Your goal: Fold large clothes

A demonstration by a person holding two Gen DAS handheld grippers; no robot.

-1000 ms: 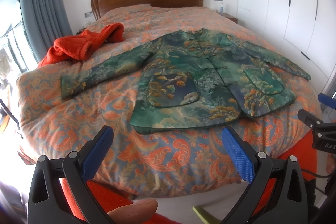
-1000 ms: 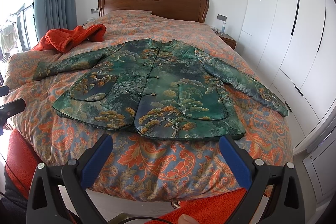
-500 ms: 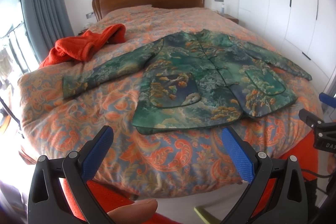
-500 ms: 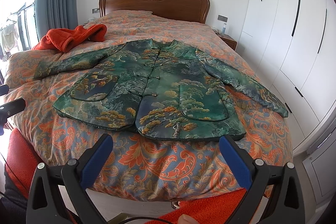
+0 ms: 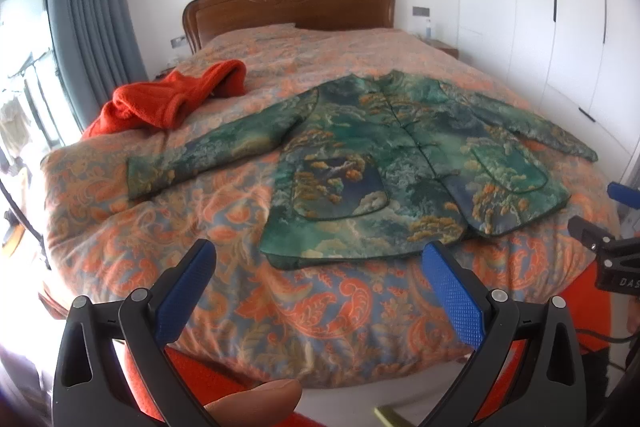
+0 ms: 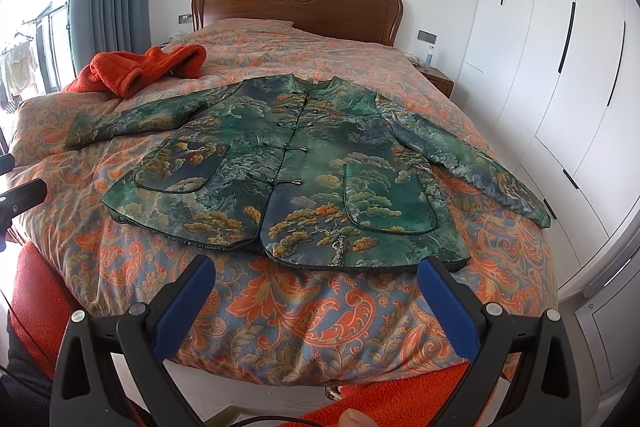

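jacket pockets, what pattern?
Pockets: orange-gold pine trees on green, dark piping. Clearest in right wrist view.
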